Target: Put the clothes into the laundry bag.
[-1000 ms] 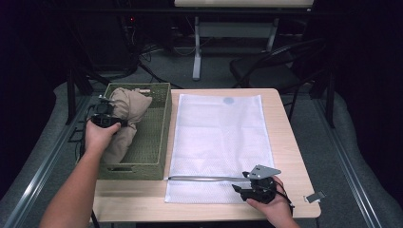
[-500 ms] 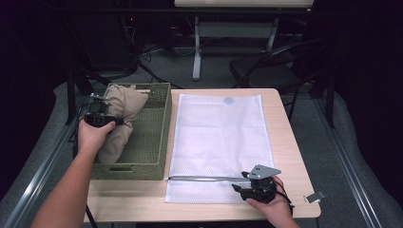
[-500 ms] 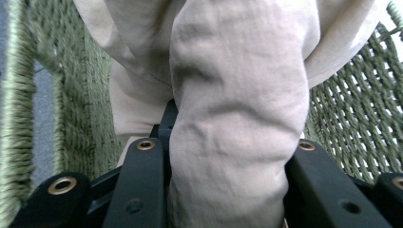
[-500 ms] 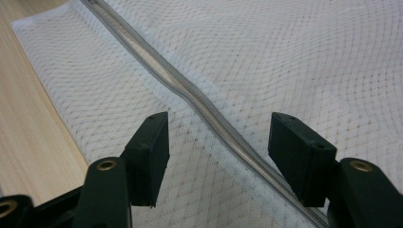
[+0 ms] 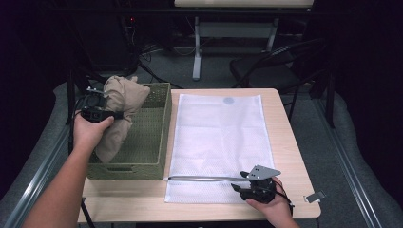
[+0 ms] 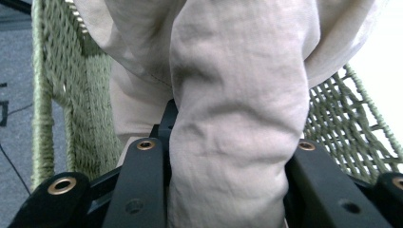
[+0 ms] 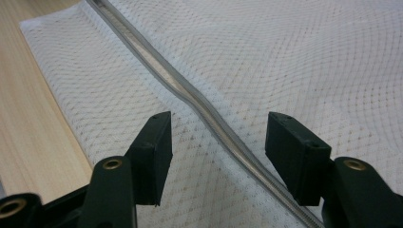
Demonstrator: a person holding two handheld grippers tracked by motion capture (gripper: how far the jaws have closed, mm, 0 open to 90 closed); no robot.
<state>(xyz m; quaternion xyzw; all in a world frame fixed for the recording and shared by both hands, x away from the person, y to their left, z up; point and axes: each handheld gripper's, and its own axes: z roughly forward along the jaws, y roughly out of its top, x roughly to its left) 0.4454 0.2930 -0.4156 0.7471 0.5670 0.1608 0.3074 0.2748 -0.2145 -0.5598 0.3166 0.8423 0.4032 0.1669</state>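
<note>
Two hand-held grippers are working. The left hand-held gripper (image 5: 102, 114), clamping the beige garment (image 5: 119, 111), is lifting it higher out of the green basket (image 5: 157, 142) than a second ago, readying transfer. The right hand-held gripper (image 5: 244, 186) is hovering over the white mesh bag (image 5: 221, 137) on the bench (image 5: 280, 123); its jaws, just closing, are straddling the zipper (image 7: 199, 104) without touching it.

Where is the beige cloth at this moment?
In the high view the beige cloth is at the table's left side, clamped in the left gripper and hanging partly above the green woven basket, left of the white mesh bag.
</note>
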